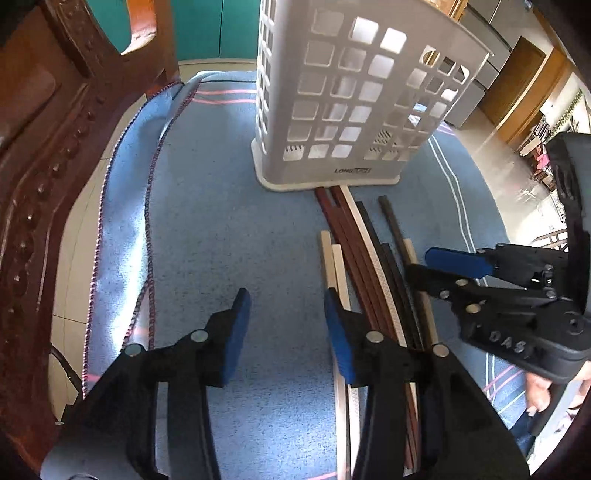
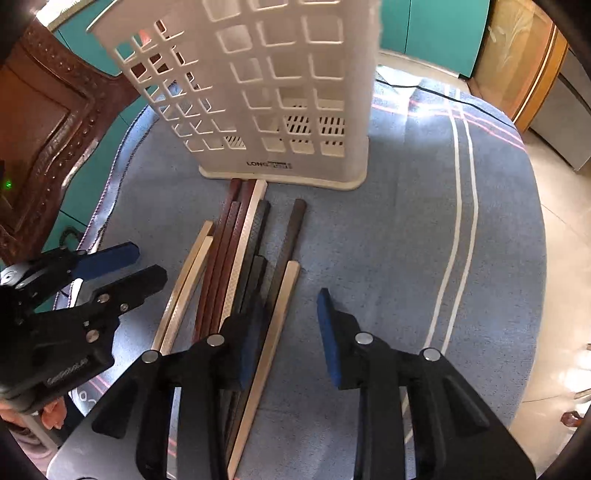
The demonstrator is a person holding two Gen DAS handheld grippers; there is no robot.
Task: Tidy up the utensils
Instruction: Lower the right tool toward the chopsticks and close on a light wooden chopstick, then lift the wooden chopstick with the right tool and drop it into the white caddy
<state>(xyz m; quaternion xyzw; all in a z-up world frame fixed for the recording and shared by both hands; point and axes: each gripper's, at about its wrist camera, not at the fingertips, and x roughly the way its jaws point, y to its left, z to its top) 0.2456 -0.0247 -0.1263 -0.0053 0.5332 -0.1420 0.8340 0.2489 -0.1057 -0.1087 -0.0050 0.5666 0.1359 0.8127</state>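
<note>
Both grippers, left (image 1: 286, 332) and right (image 2: 288, 332), hang partly open and empty over chopsticks (image 2: 236, 258) at lower centre; white basket (image 2: 280, 92) up top.

White perforated plastic holder (image 1: 332, 110), matt chopsticks (image 2: 236, 258), fuzzy blue cloth (image 1: 229, 229), glossy carved wooden chair (image 1: 44, 147)

A blue striped cloth (image 1: 229, 229) covers the tabletop, with a carved wooden chair (image 1: 48, 155) beside it and teal cabinets (image 1: 207, 29) behind.
</note>
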